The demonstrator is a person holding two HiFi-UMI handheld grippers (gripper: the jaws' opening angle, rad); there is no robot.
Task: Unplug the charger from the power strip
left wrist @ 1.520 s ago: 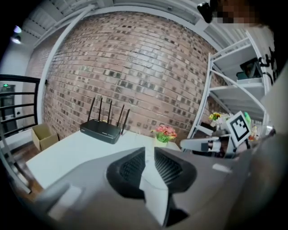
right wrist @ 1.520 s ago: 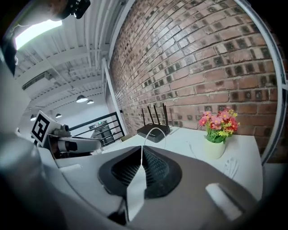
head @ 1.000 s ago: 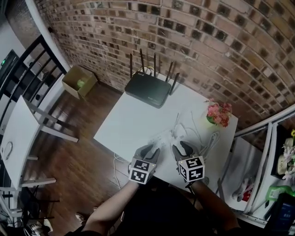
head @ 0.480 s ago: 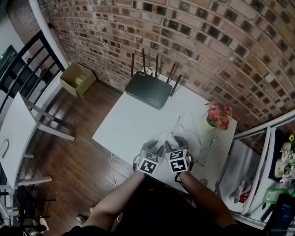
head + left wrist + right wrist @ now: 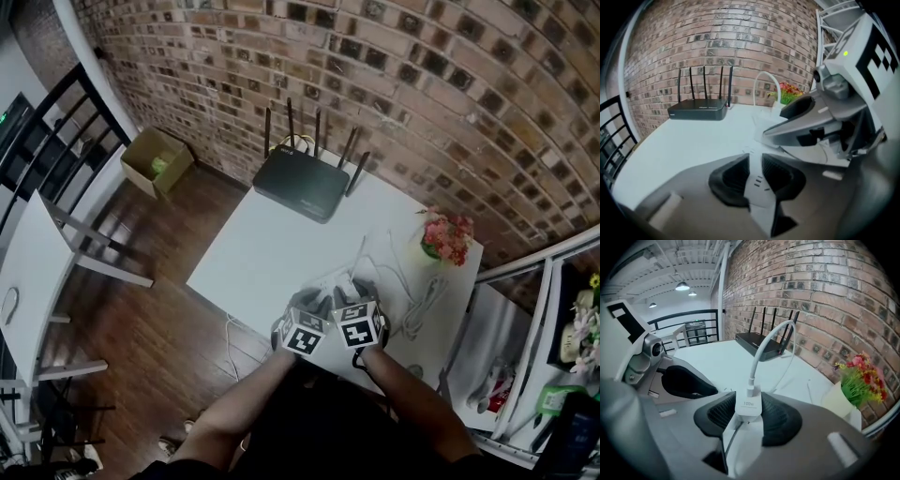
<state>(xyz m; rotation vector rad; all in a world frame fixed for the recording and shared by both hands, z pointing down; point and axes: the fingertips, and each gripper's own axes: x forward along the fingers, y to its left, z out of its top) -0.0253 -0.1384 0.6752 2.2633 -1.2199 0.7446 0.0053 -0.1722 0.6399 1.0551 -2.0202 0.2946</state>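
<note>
A white power strip lies near the front edge of the white table. My left gripper has its jaws closing, and the strip's end fills the gap between the black pads. A white charger marked 100W stands plugged in, its white cable arching up and away. My right gripper has its jaws closing too, with the pads against both sides of the charger. In the head view the left gripper and right gripper sit side by side over the strip.
A black router with several antennas stands at the table's far edge by the brick wall. A pot of pink flowers sits at the far right, with a coiled white cable near it. On the floor to the left is a cardboard box.
Both grippers have dropped onto the strip and drawn together, from apart to side by side. The left jaws have narrowed around the strip's end, and the right jaws now sit on the charger.
</note>
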